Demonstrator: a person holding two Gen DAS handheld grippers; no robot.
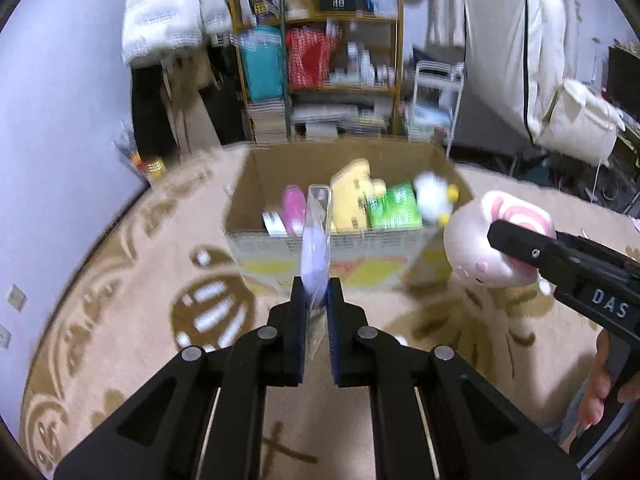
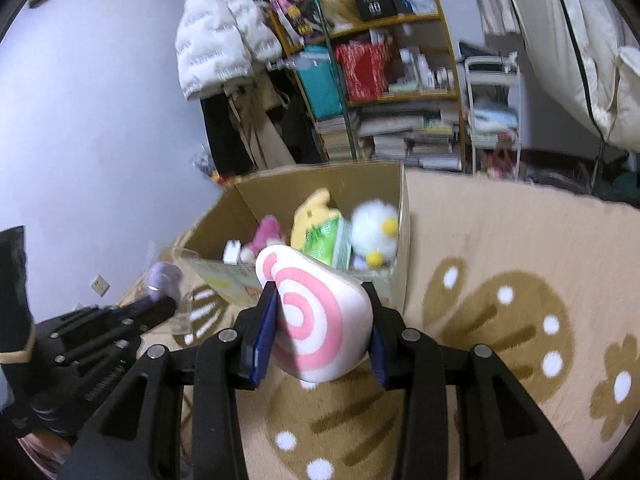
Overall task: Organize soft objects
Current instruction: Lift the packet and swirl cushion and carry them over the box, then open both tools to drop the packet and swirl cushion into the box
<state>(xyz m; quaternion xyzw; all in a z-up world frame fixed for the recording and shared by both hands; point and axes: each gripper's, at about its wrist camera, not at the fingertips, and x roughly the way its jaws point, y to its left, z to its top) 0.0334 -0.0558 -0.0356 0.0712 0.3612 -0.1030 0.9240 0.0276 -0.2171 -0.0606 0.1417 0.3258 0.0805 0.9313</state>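
Observation:
My left gripper (image 1: 317, 282) is shut on a clear plastic bag (image 1: 316, 248) with a pale purple soft item inside, held up in front of an open cardboard box (image 1: 248, 184). In the box lie a yellow plush (image 1: 352, 196), a pink toy (image 1: 294, 204), a green pack (image 1: 394, 206) and a white fluffy plush (image 1: 434, 198). My right gripper (image 2: 320, 288) is shut on a pink plush with a pink-and-white swirl (image 2: 312, 320), just short of the box (image 2: 404, 216). The right wrist view has the left gripper (image 2: 166, 304) and its bag (image 2: 164, 278) at the left.
The box stands on a beige patterned rug (image 2: 500, 320). Behind it is a crowded wooden shelf (image 1: 340, 80) with books and bags, hanging jackets and a white cart (image 2: 494, 120). A pale wall (image 1: 60, 120) runs along the left. A person's hand (image 1: 600, 392) holds the right gripper's handle.

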